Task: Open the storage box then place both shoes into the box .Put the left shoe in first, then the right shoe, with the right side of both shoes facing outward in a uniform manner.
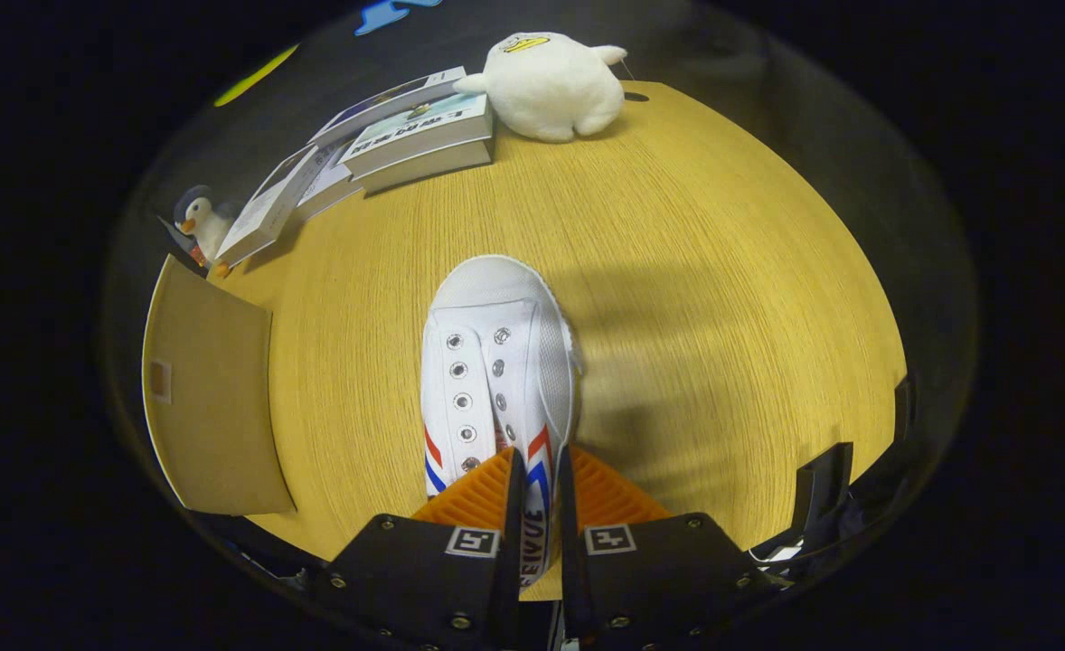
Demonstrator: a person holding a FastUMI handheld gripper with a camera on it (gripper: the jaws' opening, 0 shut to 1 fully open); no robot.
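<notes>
Shoe [496,380]: white canvas, with metal eyelets and red and blue stripes on its side, toe pointing away from the gripper [540,488] over the wooden table [722,298]. The shoe's rear side wall passes between the two fingers, which stand close together and clamp it from both sides. The heel end is hidden behind the gripper body.

Cardboard panel [207,407]: brown, flat, lying to the left of the shoe and apart from it; whether it is the lid or the box itself cannot be told.

Books [388,145]: a loose row at the far left of the table. A white plush toy [551,86] sits just beside them on the right; a small penguin toy [200,221] stands at their left end.
</notes>
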